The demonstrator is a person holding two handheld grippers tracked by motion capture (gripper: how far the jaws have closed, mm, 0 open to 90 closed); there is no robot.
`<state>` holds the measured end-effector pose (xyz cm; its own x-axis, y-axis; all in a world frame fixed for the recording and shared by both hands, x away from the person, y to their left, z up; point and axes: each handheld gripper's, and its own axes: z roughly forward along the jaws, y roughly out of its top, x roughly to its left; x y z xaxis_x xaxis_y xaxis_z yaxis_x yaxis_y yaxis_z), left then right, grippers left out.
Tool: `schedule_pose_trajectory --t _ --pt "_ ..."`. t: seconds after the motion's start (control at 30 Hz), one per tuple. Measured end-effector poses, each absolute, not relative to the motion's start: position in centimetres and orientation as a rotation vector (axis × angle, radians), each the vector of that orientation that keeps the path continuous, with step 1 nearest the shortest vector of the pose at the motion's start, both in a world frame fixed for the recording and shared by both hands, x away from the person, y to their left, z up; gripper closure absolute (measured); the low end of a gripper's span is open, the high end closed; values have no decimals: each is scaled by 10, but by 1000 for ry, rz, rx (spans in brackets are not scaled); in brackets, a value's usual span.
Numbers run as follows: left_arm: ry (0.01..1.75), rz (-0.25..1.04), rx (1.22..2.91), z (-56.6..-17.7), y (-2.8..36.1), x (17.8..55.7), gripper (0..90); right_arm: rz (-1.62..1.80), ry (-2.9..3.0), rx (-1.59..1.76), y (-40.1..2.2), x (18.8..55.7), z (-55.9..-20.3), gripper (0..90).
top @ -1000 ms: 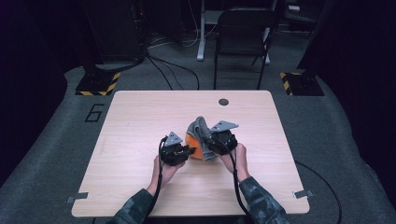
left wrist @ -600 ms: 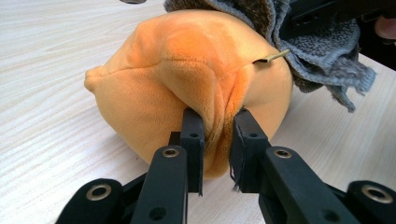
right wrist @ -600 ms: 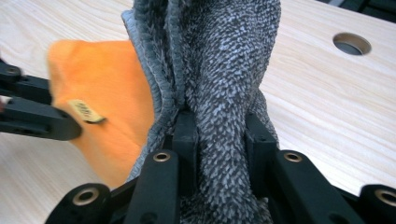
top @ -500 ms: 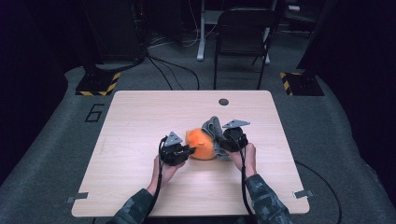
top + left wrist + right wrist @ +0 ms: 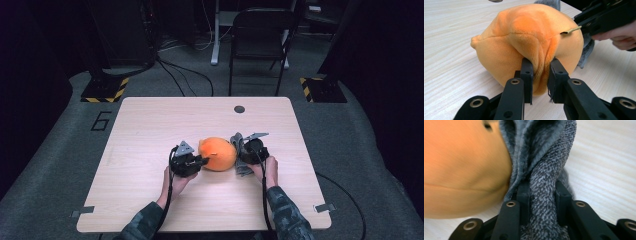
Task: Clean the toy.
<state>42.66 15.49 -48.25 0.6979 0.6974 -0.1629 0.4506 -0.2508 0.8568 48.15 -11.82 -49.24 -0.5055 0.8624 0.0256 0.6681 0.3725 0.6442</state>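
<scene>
Two grippers meet at one soft toy near the middle of the table [image 5: 150, 125] in the high view: the left gripper [image 5: 201, 161] touches the orange plush [image 5: 218, 153] from its left, the right gripper [image 5: 240, 152] sits at the grey cloth [image 5: 236, 141] on the plush's right side, and a dark round spot [image 5: 239, 109] lies well apart near the far edge.

In the left gripper view, the left gripper [image 5: 540, 72] has its jaws nearly closed on a pinched fold of the orange plush [image 5: 529, 37], whose fabric bunches between them; the toy rests on the table [image 5: 451, 32] (a small tan tag [image 5: 572, 30] sticks out near the other gripper).

In the right gripper view, the right gripper [image 5: 541, 195] is clamped on a thick twist of grey cloth [image 5: 541, 152] pressed against the orange plush [image 5: 461, 167].

My judgement: the toy is light, soft and squashy, not fragile, and its pile could slip from a shallow pinch. A deep bite on a fold or seam should hold best; the knit grey cloth looks stretchy, so it may give when pulled.
</scene>
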Motion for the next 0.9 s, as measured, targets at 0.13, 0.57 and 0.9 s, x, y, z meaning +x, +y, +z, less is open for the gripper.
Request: schedule_pose_trajectory --t 0.13,0.57,0.9 --pt "891 304 1897 -482 155 427 758 903 2286 1373 -123 482 -482 733" --pt "878 315 1892 -481 150 424 753 1179 2263 1146 -90 447 -412 730" --pt "845 330 1909 -480 146 421 756 1258 2301 1082 -54 436 -411 724"
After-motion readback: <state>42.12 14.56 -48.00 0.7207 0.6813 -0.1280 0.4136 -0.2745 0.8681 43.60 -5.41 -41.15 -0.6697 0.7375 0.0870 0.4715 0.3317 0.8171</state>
